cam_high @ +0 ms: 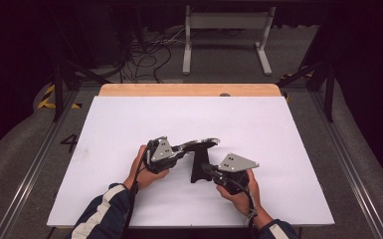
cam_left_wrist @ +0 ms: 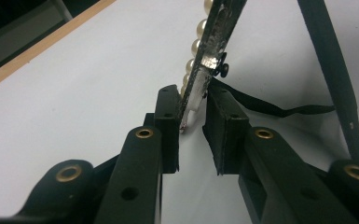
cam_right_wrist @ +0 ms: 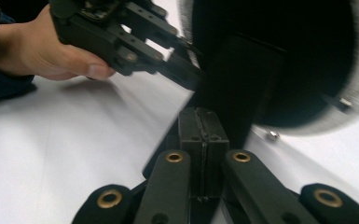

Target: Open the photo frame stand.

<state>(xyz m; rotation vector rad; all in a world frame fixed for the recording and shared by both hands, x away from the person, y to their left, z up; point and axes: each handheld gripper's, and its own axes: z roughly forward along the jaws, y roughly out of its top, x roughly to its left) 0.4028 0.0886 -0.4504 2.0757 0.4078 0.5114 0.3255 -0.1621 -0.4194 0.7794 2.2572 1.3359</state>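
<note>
One sign can be read: a dark "4" point(cam_high: 69, 143) marked on the grey floor point(cam_high: 25, 149), just left of the white table point(cam_high: 129, 119), near its left edge. Farther back on that side of the table, yellow-and-black hazard stripes point(cam_high: 47, 97) lie on the floor, with no words on them. Nothing else carries readable lettering.

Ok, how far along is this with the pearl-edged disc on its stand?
Done: the left gripper is clamped on the rim of the pearl-edged disc, which lies nearly flat atop its black stand. In hand: that grip; the right gripper is shut and empty beside the stand. Left, probably: tilting the disc and letting go.
</note>
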